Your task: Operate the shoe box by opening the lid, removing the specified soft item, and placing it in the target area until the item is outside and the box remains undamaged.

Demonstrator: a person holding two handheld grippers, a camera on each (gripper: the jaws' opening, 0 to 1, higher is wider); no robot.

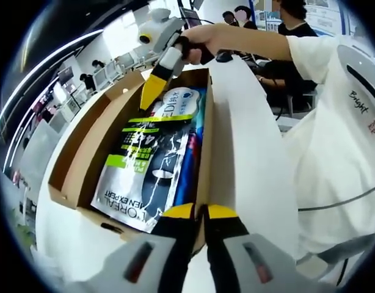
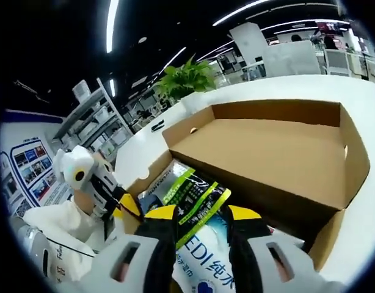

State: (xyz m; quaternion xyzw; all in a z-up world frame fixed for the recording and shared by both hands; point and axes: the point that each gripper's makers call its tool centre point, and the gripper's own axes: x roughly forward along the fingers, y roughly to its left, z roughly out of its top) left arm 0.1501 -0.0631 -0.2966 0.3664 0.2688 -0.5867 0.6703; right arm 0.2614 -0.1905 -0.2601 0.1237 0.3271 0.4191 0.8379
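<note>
The brown cardboard shoe box (image 1: pixel 205 140) lies open on a white table, its lid (image 2: pixel 267 152) folded back flat. Inside lies a black, green and white soft pouch (image 1: pixel 148 165) on top of a blue-and-white pack (image 1: pixel 182 101). My left gripper (image 1: pixel 200 212) is shut on the box's near wall. A hand holds my right gripper (image 1: pixel 152 93) at the pouch's far end. In the right gripper view, the right gripper (image 2: pixel 203 213) stands open with the pouch's end (image 2: pixel 196 198) between its jaws. The left gripper (image 2: pixel 127 207) shows at the box's far wall.
The white table (image 1: pixel 248 152) runs on past the box. A person in a white shirt (image 1: pixel 334 140) stands close on the right. A green plant (image 2: pixel 187 79) and metal shelves (image 2: pixel 96 122) stand beyond the table. Other people sit in the background.
</note>
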